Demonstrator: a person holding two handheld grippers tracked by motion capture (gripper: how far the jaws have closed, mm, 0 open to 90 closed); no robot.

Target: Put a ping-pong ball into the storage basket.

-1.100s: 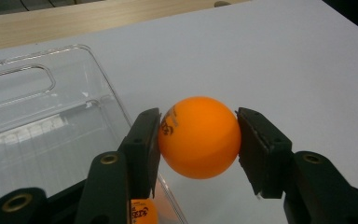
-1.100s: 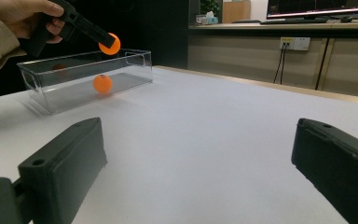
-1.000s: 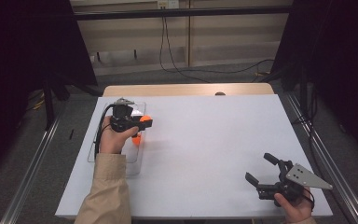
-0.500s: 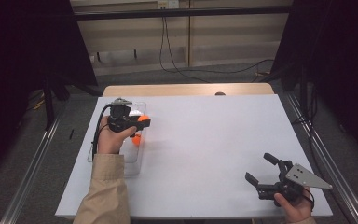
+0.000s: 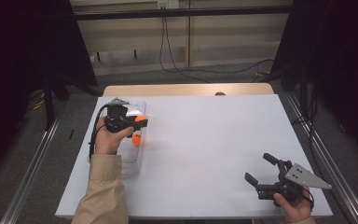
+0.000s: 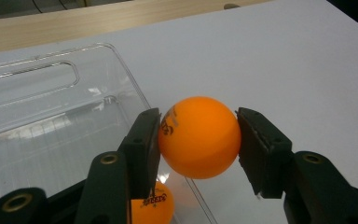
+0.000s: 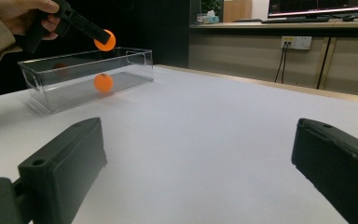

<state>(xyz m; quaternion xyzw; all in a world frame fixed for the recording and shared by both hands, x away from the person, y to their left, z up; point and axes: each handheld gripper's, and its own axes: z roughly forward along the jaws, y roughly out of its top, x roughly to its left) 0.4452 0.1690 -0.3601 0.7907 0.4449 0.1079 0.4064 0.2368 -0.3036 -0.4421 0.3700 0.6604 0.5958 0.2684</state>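
- High view: left gripper (image 5: 137,122) held above the clear plastic bin (image 5: 129,161) at the desk's (image 5: 205,149) left edge, fingers (image 6: 142,149) clamped on an orange ball (image 6: 199,136).
- Held over the bin's right wall, clear of the floor inside.
- Second orange ball (image 7: 103,82) lying in the bin, just below.
- Right gripper (image 5: 265,171) near the desk's front right corner, well apart from the bin, fingers spread wide, grasping nothing.

I'm working in what looks like an office lab: beyond my right tool (image 7: 191,177) stand a desk with a monitor (image 7: 314,7), a wall socket (image 7: 294,43) with cables, wood-panelled walls, and black curtains (image 5: 23,70) flanking the white tabletop (image 5: 205,140).
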